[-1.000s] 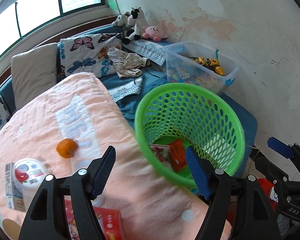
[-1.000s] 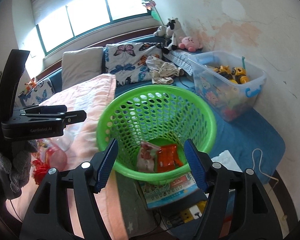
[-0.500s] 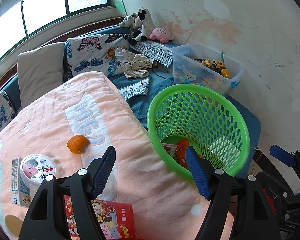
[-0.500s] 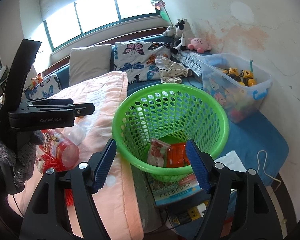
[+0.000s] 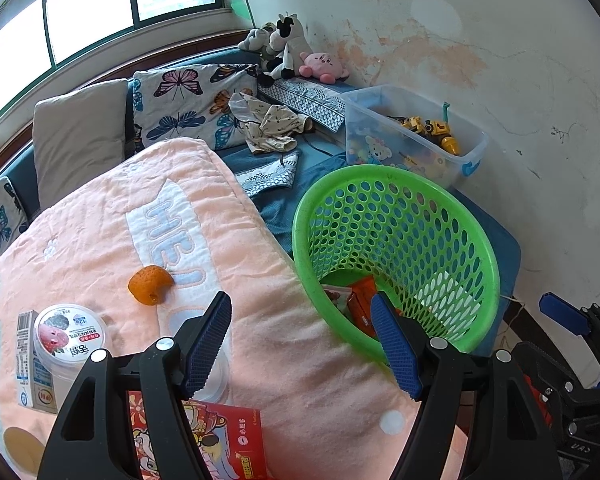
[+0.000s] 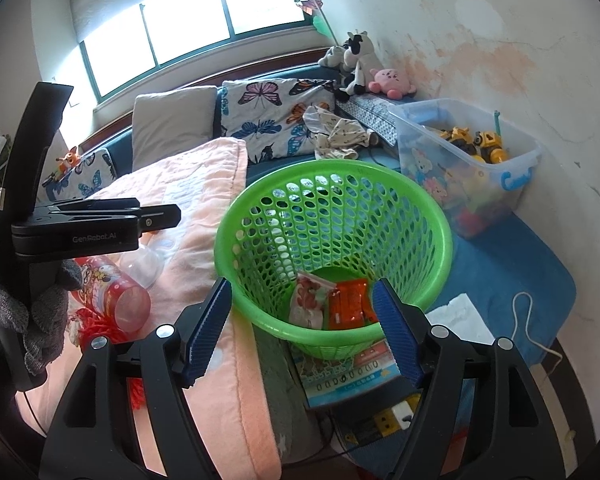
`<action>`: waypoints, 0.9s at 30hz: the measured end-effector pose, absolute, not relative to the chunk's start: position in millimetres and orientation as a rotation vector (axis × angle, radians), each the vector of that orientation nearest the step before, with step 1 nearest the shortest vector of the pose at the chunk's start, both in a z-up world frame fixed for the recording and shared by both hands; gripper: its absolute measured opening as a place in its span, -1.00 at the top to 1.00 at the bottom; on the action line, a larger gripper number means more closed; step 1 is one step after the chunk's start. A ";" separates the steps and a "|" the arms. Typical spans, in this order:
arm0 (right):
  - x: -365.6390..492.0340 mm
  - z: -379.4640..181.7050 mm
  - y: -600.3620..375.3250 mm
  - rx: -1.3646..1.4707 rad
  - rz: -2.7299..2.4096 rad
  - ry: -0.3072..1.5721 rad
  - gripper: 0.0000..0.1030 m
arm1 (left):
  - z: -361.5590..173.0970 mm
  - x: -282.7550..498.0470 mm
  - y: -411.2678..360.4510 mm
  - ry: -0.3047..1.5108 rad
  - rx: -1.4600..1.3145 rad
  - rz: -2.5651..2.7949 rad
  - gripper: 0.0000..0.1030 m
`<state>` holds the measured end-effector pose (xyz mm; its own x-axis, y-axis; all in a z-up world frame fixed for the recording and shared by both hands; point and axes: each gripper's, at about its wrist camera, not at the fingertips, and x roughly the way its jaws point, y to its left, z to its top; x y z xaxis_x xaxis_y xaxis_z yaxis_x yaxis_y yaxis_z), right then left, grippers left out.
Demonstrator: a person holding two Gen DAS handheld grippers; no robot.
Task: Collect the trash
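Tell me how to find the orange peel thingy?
Look at the pink blanket left of the green basket. By its white lettering lies the orange peel, the only orange, curled scrap there; its neighbours are a round yogurt cup and a milk carton.

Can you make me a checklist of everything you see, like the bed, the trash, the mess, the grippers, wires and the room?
Surface: pink blanket over the bed.
Job's things: green basket beside the bed holds two wrappers; orange peel, yogurt cup, milk carton and red packet lie on the blanket.
Clutter: toy bin, crumpled clothes, book under the basket.
Grippers: left gripper open, empty; right gripper open, empty.
Cables: white cord on the blue mat.
Surroundings: window, butterfly pillows, plush toys, stained wall.
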<state>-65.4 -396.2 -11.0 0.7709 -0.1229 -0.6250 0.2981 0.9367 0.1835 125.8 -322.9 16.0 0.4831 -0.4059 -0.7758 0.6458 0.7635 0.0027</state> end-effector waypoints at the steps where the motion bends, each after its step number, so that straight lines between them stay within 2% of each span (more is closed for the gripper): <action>1: -65.2 -10.8 -396.2 0.283 -0.232 0.653 -0.42 | 16.0 125.3 -322.7 0.848 0.314 -0.655 -0.36; 27: -69.2 -10.7 -398.2 0.354 -0.425 0.631 -0.42 | 4.5 148.8 -303.6 0.895 0.259 -0.767 -0.36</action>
